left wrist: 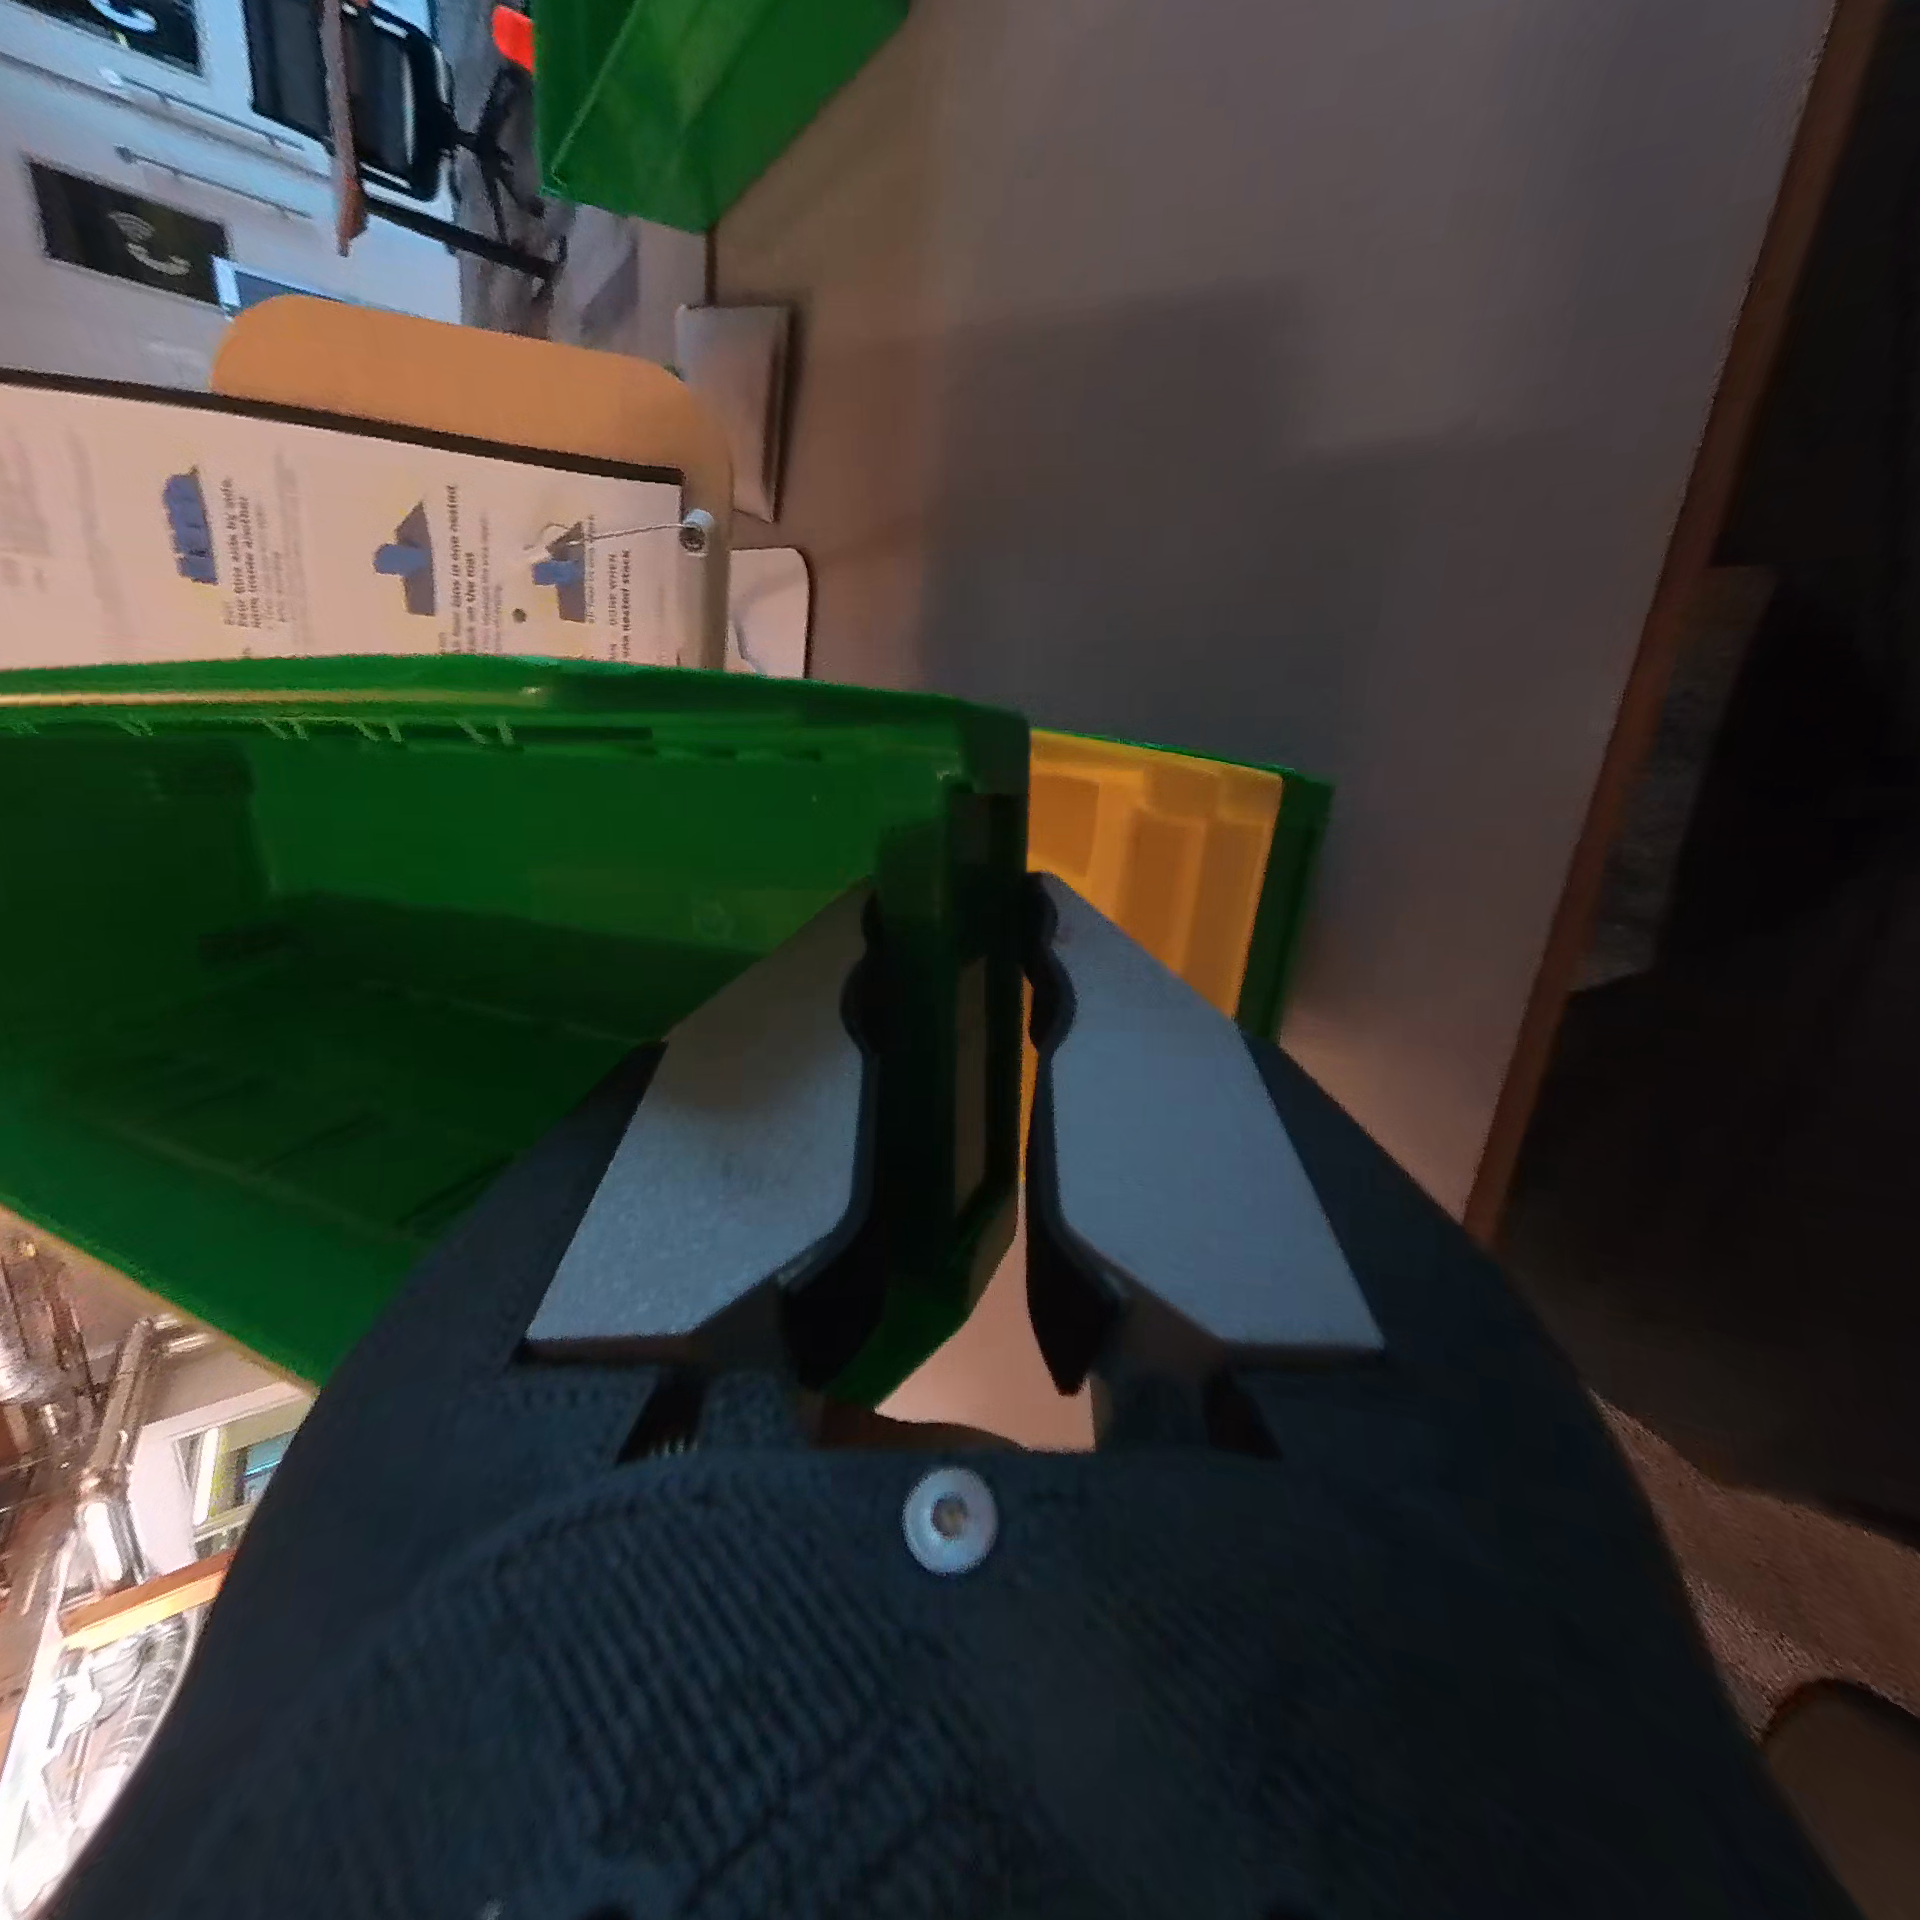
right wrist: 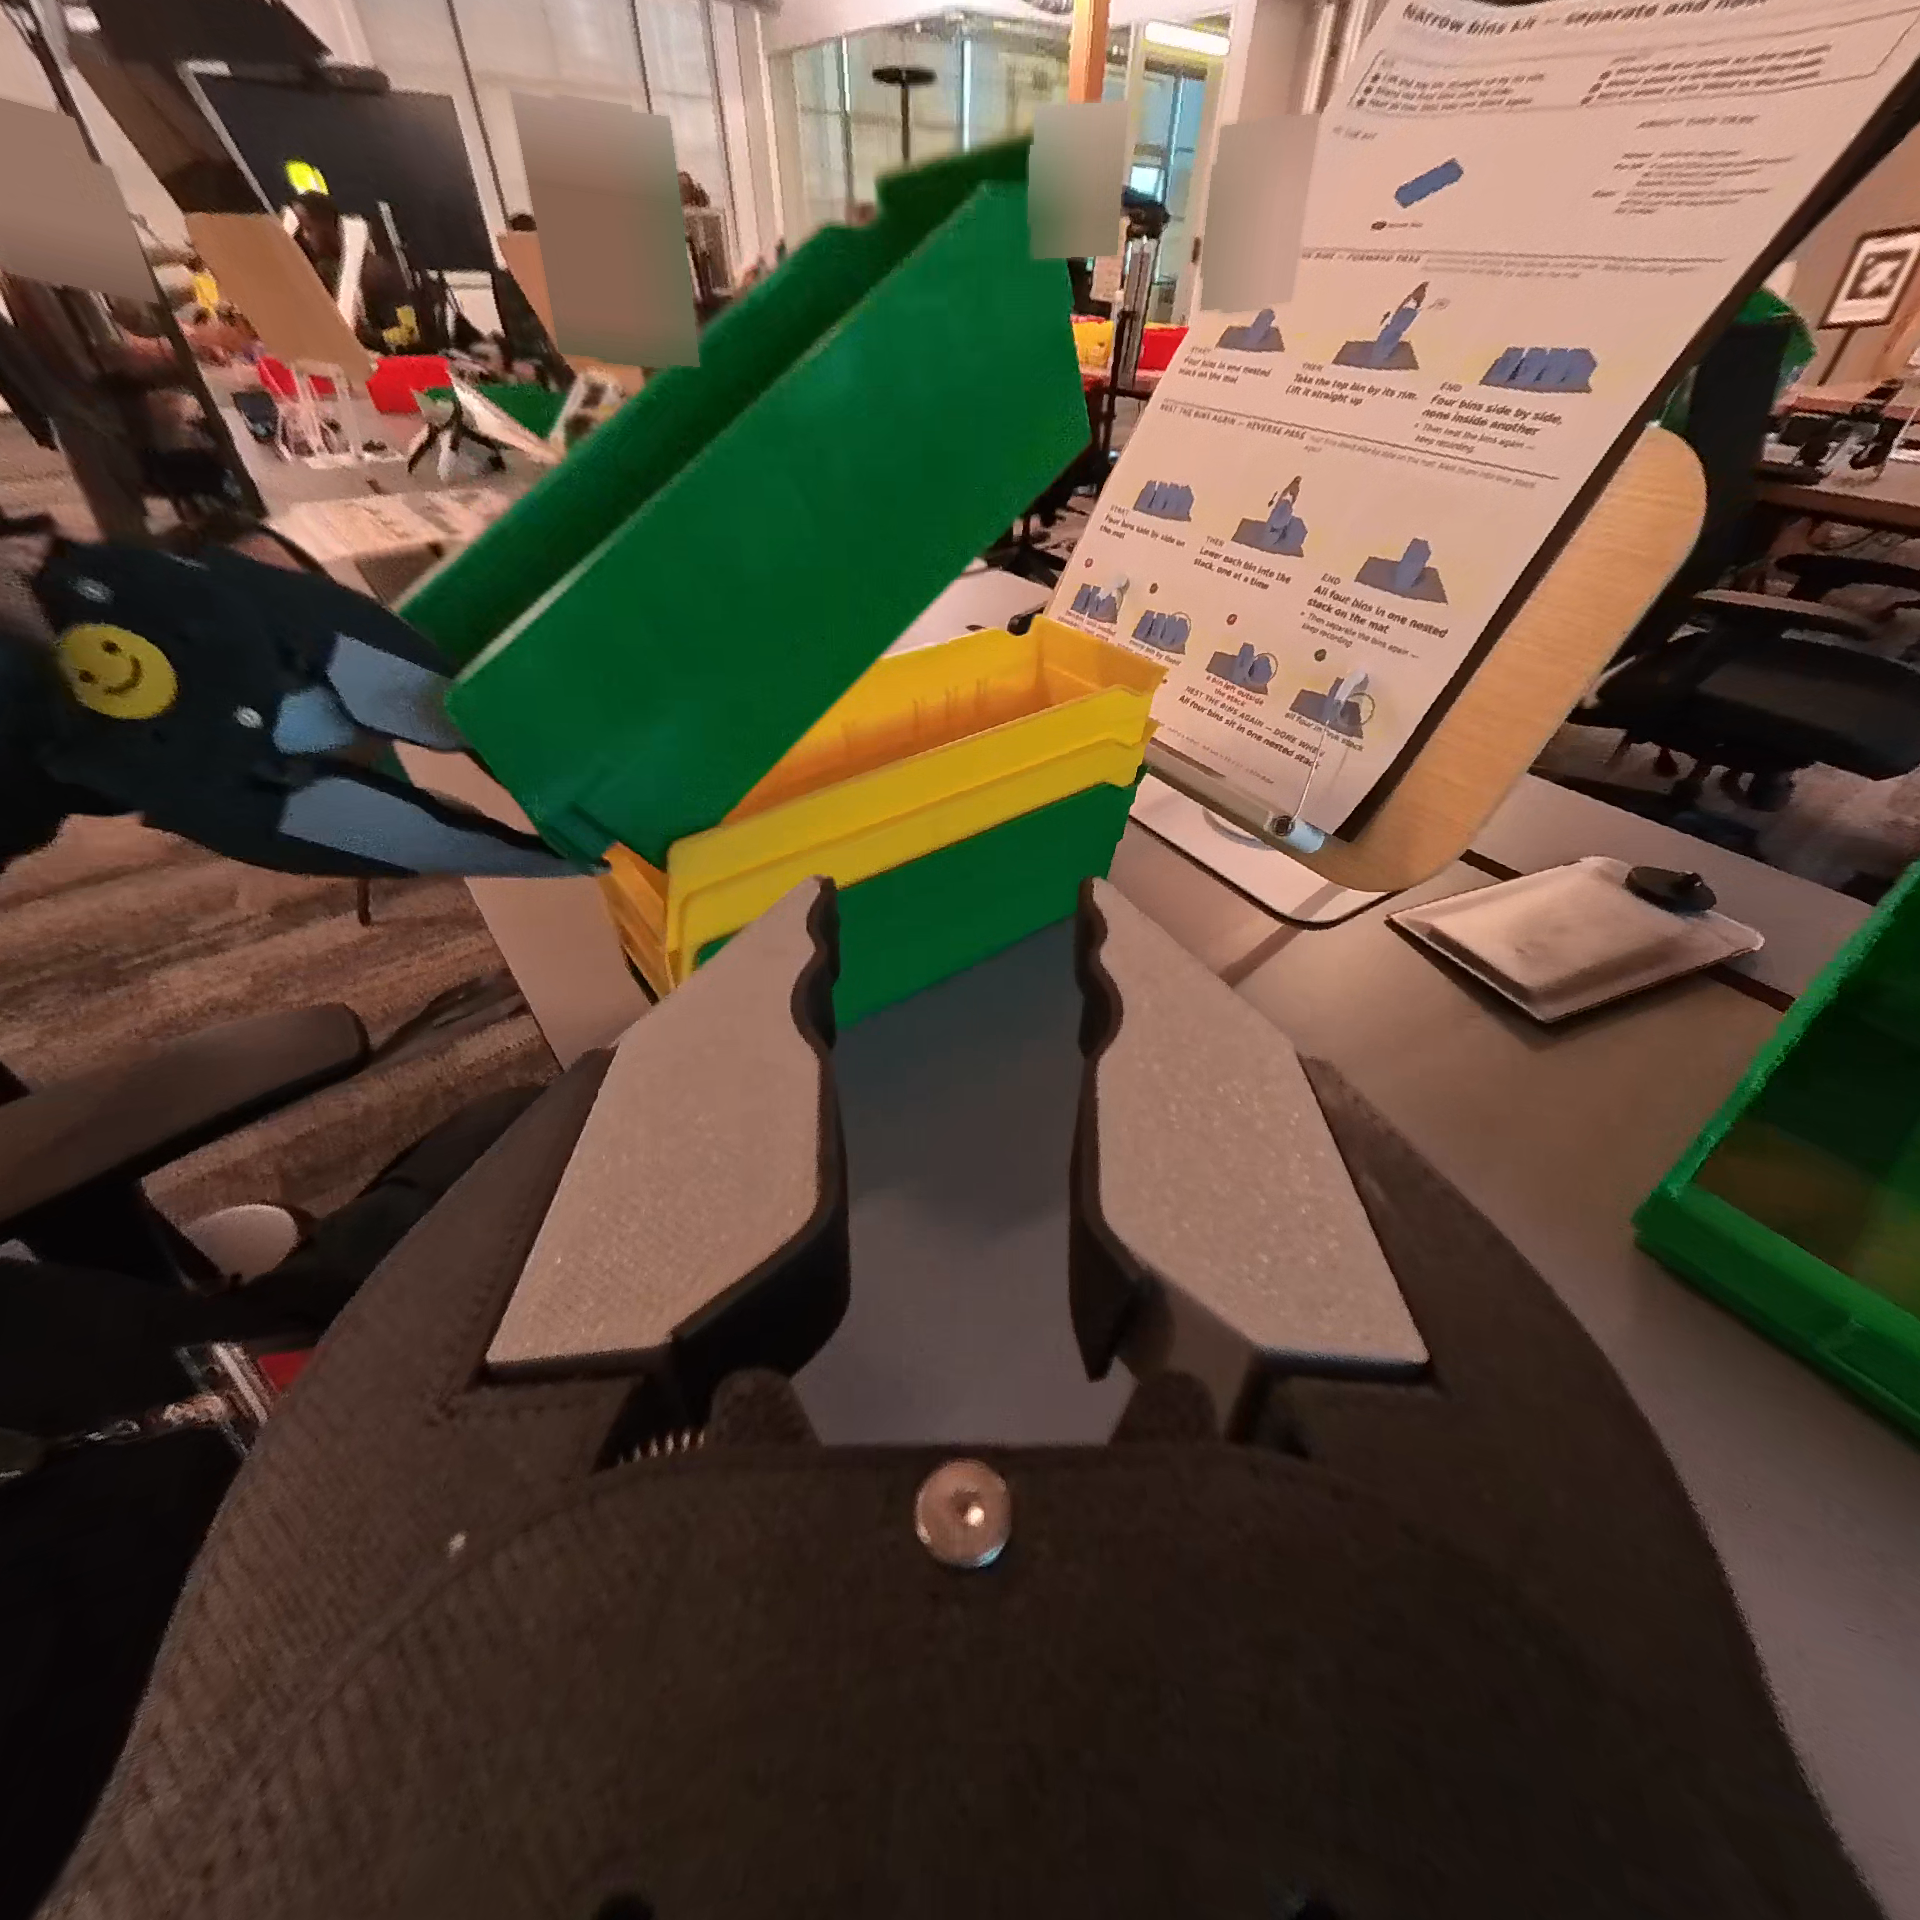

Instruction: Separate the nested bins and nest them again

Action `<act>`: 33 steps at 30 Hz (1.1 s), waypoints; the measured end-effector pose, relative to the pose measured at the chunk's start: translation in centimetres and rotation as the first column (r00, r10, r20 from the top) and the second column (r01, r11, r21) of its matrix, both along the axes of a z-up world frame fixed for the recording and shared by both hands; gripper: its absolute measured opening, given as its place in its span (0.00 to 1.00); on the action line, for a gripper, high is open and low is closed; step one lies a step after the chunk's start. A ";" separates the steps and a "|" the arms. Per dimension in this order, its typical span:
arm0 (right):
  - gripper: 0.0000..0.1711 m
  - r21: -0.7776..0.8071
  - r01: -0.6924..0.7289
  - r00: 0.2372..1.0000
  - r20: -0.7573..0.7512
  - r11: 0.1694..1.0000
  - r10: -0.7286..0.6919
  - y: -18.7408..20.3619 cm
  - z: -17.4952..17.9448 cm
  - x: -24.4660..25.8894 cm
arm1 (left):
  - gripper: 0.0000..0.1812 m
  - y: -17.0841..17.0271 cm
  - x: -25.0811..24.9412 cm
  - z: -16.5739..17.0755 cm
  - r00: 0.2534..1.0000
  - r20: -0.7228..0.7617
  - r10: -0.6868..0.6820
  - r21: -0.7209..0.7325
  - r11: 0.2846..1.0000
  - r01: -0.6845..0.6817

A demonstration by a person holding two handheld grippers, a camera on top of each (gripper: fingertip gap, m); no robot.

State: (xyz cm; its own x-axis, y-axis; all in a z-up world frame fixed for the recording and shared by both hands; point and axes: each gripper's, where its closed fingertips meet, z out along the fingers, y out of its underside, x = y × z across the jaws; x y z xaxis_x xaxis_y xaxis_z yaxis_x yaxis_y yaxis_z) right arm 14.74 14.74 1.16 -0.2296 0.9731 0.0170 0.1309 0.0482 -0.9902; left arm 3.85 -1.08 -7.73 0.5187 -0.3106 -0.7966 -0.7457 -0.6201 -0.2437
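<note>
- The tabletop (right wrist: 1507, 1122) is a plain grey surface; beyond it lies a busy open room with carpet, office chairs, dark screens and other tables that carry red and yellow bins, all blurred.
- An instruction board (right wrist: 1403, 436) leans upright on a wooden stand at the far right of the tabletop, with a small flat grey tray (right wrist: 1569, 940) lying just beside its foot.
- A green bin (right wrist: 977, 925) stands on the tabletop in the middle, with yellow bins (right wrist: 914, 769) nested inside it; their rims stick out above the green one. I cannot tell whether anything lies within the innermost yellow bin.
- A lifted green bin (right wrist: 769, 582) hangs tilted above that stack, its near end low at the yellow rims and its far end high. In the left wrist view its inside looks bare.
- The left claw (left wrist: 951, 940) is clamped on the end wall of the lifted green bin, one finger inside and one outside.
- The right claw (right wrist: 951, 914) hovers near the stack, its fingers spread with nothing between them, apart from the bins.
- Another green bin (right wrist: 1787, 1216) sits at the near right edge of the tabletop, only partly in view.
</note>
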 end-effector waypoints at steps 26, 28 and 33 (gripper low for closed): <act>0.23 -0.009 0.012 1.000 0.016 1.000 -0.012 0.3 -0.5 -0.4 | 0.16 0.3 -2.0 -2.2 0.990 0.125 0.060 -0.193 0.981 -0.035; 0.23 -0.017 0.011 1.000 0.016 1.000 -0.011 0.4 -0.5 -0.5 | 0.16 0.1 -1.8 -2.0 0.985 0.160 0.064 -0.181 0.983 -0.034; 0.23 -0.015 0.011 1.000 0.017 1.000 -0.010 0.4 -0.6 -0.5 | 0.15 0.1 -1.5 -1.8 0.950 0.301 0.078 -0.141 0.989 -0.036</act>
State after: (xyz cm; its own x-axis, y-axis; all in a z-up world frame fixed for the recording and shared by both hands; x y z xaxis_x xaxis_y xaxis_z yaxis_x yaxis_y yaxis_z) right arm 14.24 15.11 0.60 -0.2194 0.9756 -0.0014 0.1483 0.0319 -0.9884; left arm 2.36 -0.94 -9.55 0.7501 -0.3655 -0.5512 -0.6112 -0.7015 -0.3665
